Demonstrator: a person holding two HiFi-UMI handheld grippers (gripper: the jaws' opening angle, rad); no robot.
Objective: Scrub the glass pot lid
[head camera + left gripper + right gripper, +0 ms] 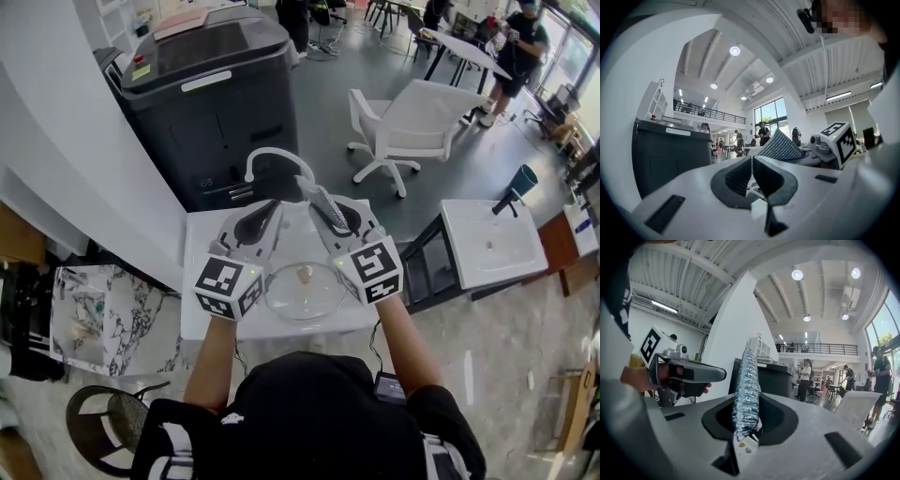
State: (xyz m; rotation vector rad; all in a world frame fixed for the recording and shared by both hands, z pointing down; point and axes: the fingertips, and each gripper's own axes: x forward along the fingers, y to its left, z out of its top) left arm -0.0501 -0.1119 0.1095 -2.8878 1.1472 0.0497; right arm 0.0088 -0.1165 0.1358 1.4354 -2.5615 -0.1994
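Note:
The glass pot lid [303, 289], clear with a pale knob, lies on the white sink counter [202, 246] below both grippers, and neither touches it. My right gripper [325, 212] is shut on a blue-grey woven scrub pad [317, 196], which stands on edge between the jaws [746, 390]. My left gripper [269, 216] is shut with nothing between its pads [740, 177]. The two are raised side by side, pointing away from me. From the left gripper view I see the scrub pad [780, 146] and the right gripper's marker cube [841, 140].
A white faucet [272, 157] arches over the counter's far side. Behind it stands a large black machine [211, 94]. A white chair [412, 117] and a second white basin [492, 242] are to the right, with a marble-patterned shelf [94, 319] to the left.

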